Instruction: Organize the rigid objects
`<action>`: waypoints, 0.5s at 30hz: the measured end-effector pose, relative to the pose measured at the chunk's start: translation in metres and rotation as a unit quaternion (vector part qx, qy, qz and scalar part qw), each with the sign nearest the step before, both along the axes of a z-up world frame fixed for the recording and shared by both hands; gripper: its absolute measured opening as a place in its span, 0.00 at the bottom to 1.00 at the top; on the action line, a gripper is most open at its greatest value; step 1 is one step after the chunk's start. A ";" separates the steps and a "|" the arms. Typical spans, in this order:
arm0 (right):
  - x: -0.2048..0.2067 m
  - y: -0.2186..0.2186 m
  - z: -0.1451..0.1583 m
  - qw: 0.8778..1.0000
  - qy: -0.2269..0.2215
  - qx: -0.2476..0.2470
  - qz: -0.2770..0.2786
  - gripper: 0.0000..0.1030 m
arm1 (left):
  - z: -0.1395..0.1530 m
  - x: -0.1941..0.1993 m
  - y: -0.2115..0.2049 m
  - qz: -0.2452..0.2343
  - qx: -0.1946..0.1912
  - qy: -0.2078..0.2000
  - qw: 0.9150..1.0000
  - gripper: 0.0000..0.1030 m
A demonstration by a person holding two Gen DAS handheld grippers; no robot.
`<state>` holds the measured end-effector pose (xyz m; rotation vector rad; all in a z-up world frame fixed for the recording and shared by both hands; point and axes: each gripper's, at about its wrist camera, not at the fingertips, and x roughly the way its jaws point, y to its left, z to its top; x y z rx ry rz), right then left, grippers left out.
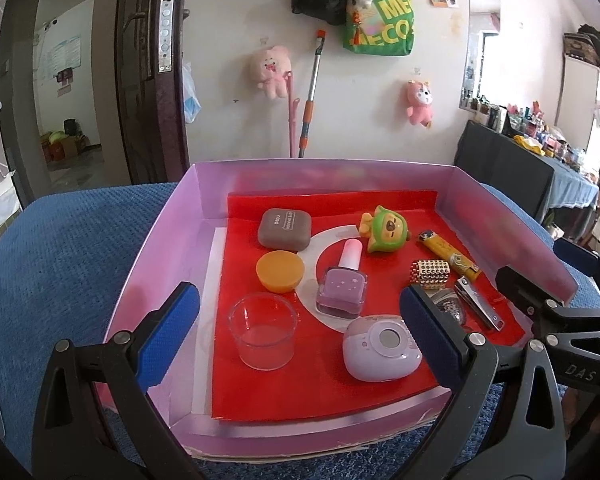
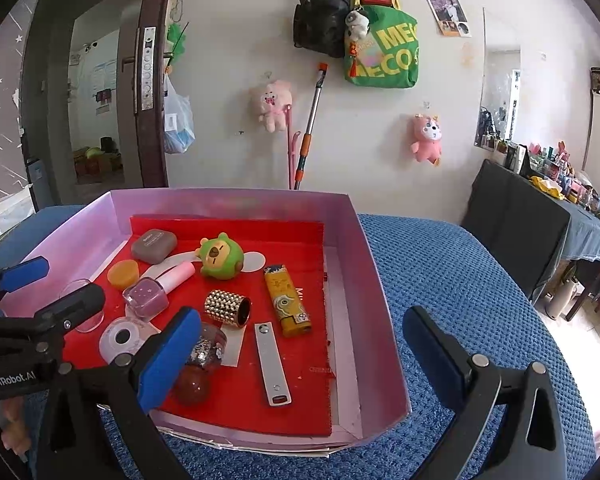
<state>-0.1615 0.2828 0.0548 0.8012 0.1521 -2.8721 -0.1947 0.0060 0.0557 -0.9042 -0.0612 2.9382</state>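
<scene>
Blue cloth (image 2: 440, 280) lies under your pink box (image 1: 156, 248); both your grippers (image 1: 300, 336) (image 2: 300, 356) are spread wide, holding nothing.

A blue textured cloth surface (image 2: 440, 280) carries a shallow pink box (image 2: 364, 248) lined with red paper (image 2: 236, 392).

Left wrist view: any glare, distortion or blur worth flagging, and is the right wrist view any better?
Left wrist view: fisheye bends the pink box walls, window is blown out, objects are sharp. Right wrist view: same curvature, bright doorway, nail clipper crisp, dark corners.
</scene>
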 end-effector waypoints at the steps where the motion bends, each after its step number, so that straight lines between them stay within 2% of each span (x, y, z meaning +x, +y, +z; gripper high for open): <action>1: 0.001 0.000 0.000 1.000 0.001 0.000 0.001 1.00 | 0.000 0.000 0.000 0.001 0.000 0.000 1.000 0.99; 15: 0.000 0.000 0.000 1.000 0.000 -0.002 0.004 1.00 | -0.001 -0.001 0.000 0.002 -0.002 -0.002 1.000 0.99</action>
